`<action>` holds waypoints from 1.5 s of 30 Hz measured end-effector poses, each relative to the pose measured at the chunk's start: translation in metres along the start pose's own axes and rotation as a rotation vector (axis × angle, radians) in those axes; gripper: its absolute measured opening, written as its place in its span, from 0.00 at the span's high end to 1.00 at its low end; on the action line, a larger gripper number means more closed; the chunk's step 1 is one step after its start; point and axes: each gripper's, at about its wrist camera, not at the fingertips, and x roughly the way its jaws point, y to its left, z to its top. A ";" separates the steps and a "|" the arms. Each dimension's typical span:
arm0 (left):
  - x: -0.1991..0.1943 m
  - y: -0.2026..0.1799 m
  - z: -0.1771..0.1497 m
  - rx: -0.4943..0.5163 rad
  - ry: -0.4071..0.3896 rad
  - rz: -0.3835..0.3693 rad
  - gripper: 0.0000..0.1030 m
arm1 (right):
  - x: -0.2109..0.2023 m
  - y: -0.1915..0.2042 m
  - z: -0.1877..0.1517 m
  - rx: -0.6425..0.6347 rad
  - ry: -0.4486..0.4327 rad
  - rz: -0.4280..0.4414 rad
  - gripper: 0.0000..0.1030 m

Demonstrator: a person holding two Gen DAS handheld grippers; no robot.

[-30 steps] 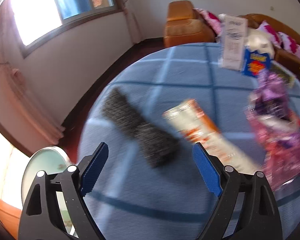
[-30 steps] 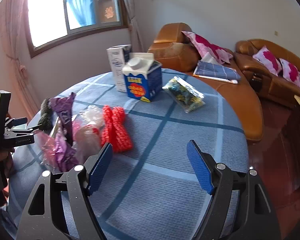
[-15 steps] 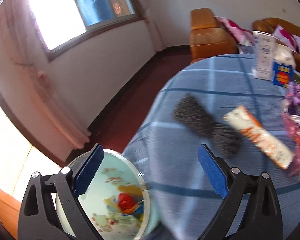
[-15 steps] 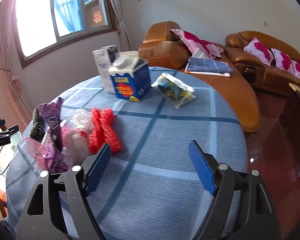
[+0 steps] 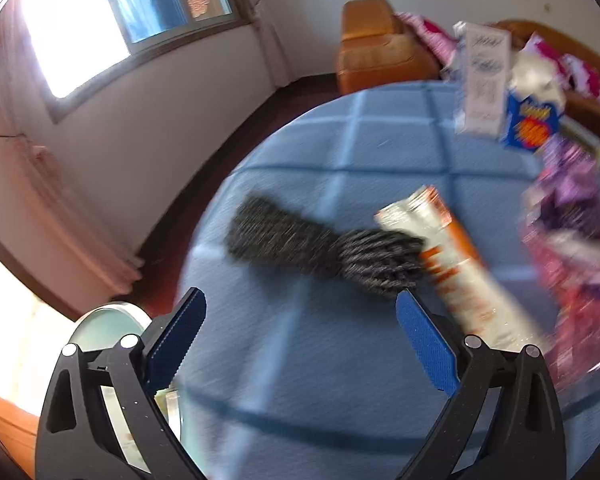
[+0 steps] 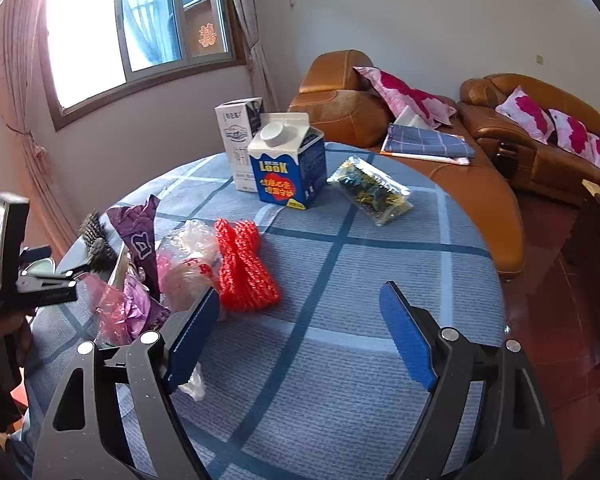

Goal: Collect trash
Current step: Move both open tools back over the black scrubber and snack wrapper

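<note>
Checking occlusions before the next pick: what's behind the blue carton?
In the right wrist view, a white carton stands upright behind the blue carton, which covers its lower right part. Whether they touch cannot be told.

Our left wrist view blurs the wrapper (image 5: 456,268); the gripper frame hides most of the bin (image 5: 112,320).

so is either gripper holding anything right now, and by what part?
Nothing held. Left gripper and right gripper are both open and empty above the table.
</note>
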 end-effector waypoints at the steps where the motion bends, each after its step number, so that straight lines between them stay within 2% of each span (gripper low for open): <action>1: -0.002 -0.004 0.002 0.005 -0.006 -0.012 0.09 | 0.000 -0.001 0.000 0.003 -0.001 -0.003 0.21; 5: -0.018 0.003 -0.003 0.004 -0.045 -0.021 0.09 | 0.009 -0.007 0.000 0.012 0.009 -0.026 0.21; 11: -0.019 0.057 -0.009 -0.032 -0.051 0.069 0.08 | 0.027 -0.001 0.014 0.006 0.012 -0.078 0.21; 13: -0.016 0.069 -0.007 -0.034 -0.056 0.080 0.08 | 0.026 0.009 0.022 0.003 -0.007 -0.070 0.21; 17: -0.005 0.080 -0.002 -0.008 -0.073 0.116 0.08 | 0.025 0.049 0.037 -0.058 -0.025 -0.063 0.22; 23: -0.003 0.095 -0.001 -0.028 -0.072 0.114 0.08 | 0.035 0.118 0.052 -0.170 -0.033 -0.029 0.27; 30: 0.001 0.127 -0.023 -0.087 -0.040 0.143 0.09 | 0.052 0.174 0.044 -0.234 0.007 0.057 0.46; 34: -0.002 0.145 -0.036 -0.127 -0.034 0.138 0.09 | 0.060 0.202 0.029 -0.297 0.055 0.119 0.51; 36: -0.003 0.150 -0.041 -0.137 -0.033 0.128 0.09 | 0.067 0.205 0.022 -0.307 0.091 0.117 0.57; 38: -0.003 0.151 -0.044 -0.139 -0.031 0.121 0.09 | 0.077 0.204 0.018 -0.296 0.135 0.105 0.58; 40: -0.002 0.149 -0.047 -0.140 -0.028 0.111 0.09 | 0.086 0.202 0.015 -0.326 0.160 0.052 0.59; 45: -0.007 0.147 -0.049 -0.140 -0.038 0.088 0.09 | 0.088 0.173 0.019 -0.288 0.151 -0.023 0.59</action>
